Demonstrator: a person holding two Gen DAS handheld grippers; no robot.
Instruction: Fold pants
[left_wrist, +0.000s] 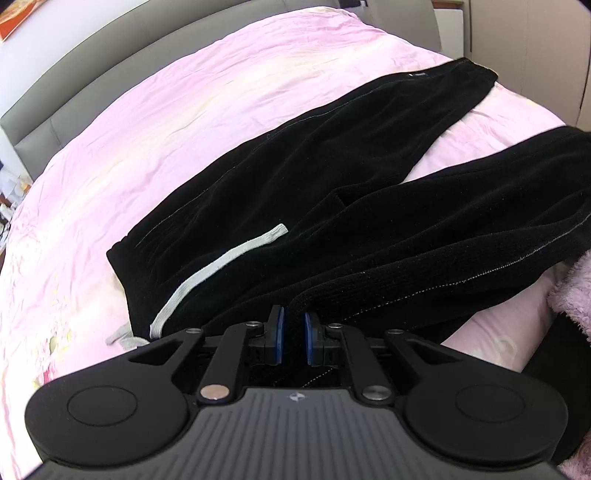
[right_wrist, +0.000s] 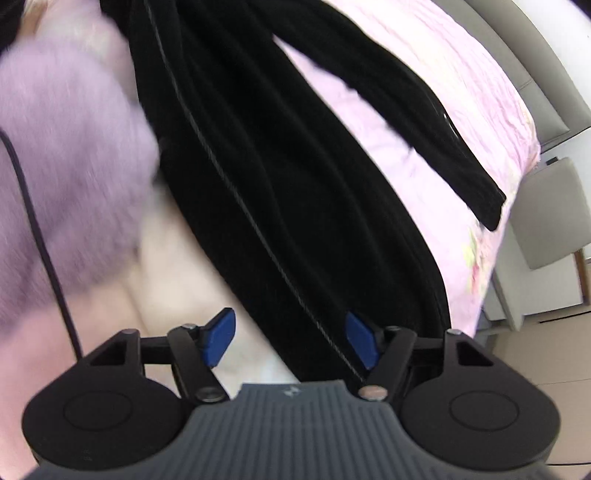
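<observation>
Black pants (left_wrist: 332, 166) lie spread on a pink bed sheet (left_wrist: 129, 140), both legs reaching to the upper right. A grey drawstring (left_wrist: 221, 262) runs across the waist. My left gripper (left_wrist: 293, 328) is shut on a lifted fold of the pants' waist edge, with black cloth pinched between the blue pads. In the right wrist view one leg of the pants (right_wrist: 280, 192) with its thin side seam runs down under my right gripper (right_wrist: 291, 338). That gripper stands open, its blue pads wide apart above the cloth and not pressing it. The view is blurred.
A grey padded headboard (left_wrist: 74, 81) curves round the bed's far side. A person's fluffy pink-purple sleeve (right_wrist: 66, 166) is at the left, with a thin black cable (right_wrist: 44, 236) across it. The sleeve (left_wrist: 576, 291) also shows at the right. A grey seat (right_wrist: 550, 214) stands beside the bed's edge.
</observation>
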